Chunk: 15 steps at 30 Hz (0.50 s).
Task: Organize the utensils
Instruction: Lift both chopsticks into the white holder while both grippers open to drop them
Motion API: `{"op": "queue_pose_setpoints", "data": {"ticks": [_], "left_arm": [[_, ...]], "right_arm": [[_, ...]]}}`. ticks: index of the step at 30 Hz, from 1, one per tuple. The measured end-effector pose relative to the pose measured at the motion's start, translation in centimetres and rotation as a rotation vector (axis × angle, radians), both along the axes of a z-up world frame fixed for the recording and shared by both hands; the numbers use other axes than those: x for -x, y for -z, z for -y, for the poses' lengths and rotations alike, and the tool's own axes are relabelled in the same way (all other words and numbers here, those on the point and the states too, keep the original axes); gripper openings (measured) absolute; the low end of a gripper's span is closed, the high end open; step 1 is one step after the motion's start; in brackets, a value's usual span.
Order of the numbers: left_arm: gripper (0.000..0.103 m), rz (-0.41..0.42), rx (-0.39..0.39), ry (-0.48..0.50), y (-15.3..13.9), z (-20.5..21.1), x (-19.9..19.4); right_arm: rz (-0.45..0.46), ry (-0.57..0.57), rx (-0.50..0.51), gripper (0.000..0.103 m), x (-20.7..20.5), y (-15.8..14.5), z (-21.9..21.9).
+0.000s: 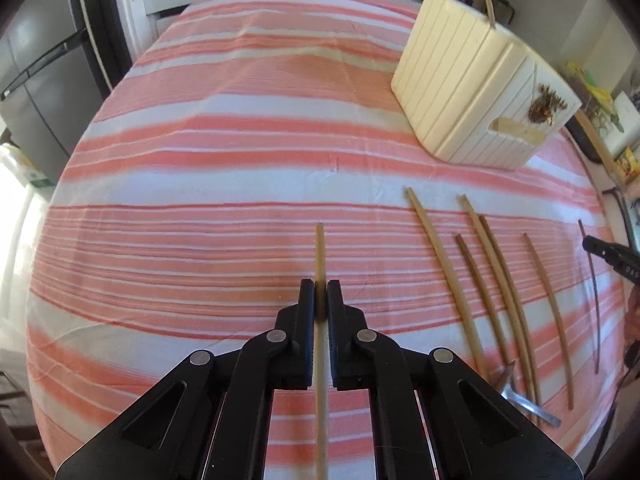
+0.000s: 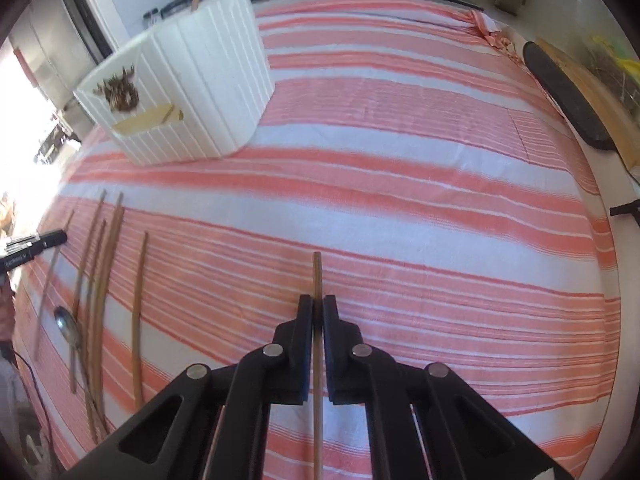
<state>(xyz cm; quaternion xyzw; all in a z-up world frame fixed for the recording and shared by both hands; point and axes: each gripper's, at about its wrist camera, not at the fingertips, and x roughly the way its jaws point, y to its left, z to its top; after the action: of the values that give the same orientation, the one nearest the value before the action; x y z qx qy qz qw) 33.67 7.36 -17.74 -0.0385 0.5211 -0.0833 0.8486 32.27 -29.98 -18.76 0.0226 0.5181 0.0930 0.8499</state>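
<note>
My left gripper (image 1: 320, 294) is shut on a pale bamboo chopstick (image 1: 319, 252) that runs between its jaws above the striped cloth. My right gripper (image 2: 317, 308) is shut on a darker brown chopstick (image 2: 317, 276). Several loose chopsticks (image 1: 492, 280) lie side by side on the cloth to the right of my left gripper; they show at the left in the right wrist view (image 2: 104, 280). A metal spoon (image 1: 528, 402) lies among them, bowl visible in the right wrist view (image 2: 66, 326). A cream ribbed utensil holder (image 1: 472, 88) stands beyond, with one chopstick upright in it.
The table carries a pink and white striped cloth (image 1: 224, 152). The holder (image 2: 188, 88) is at the upper left in the right wrist view. A dark board (image 2: 568, 96) lies at the right table edge. A stove and a fridge stand behind the table.
</note>
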Motion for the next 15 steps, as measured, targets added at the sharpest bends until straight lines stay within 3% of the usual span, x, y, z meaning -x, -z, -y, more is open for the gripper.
{"op": "queue_pose_setpoints", "data": {"ticks": [6, 10, 15], "left_arm": [[0.004, 0.201, 0.128, 0.0, -8.1, -1.5, 3.8], [0.004, 0.32, 0.163, 0.031, -12.8, -1.5, 6.4], [0.004, 0.411, 0.193, 0.045, -16.5, -1.1, 7.4]], "right_arm": [[0.256, -0.019, -0.14, 0.005, 5.0, -8.8, -0.4], [0.366, -0.056, -0.141, 0.005, 8.0, -14.0, -1.2], [0.491, -0.061, -0.116, 0.005, 10.0, -17.7, -2.2]]}}
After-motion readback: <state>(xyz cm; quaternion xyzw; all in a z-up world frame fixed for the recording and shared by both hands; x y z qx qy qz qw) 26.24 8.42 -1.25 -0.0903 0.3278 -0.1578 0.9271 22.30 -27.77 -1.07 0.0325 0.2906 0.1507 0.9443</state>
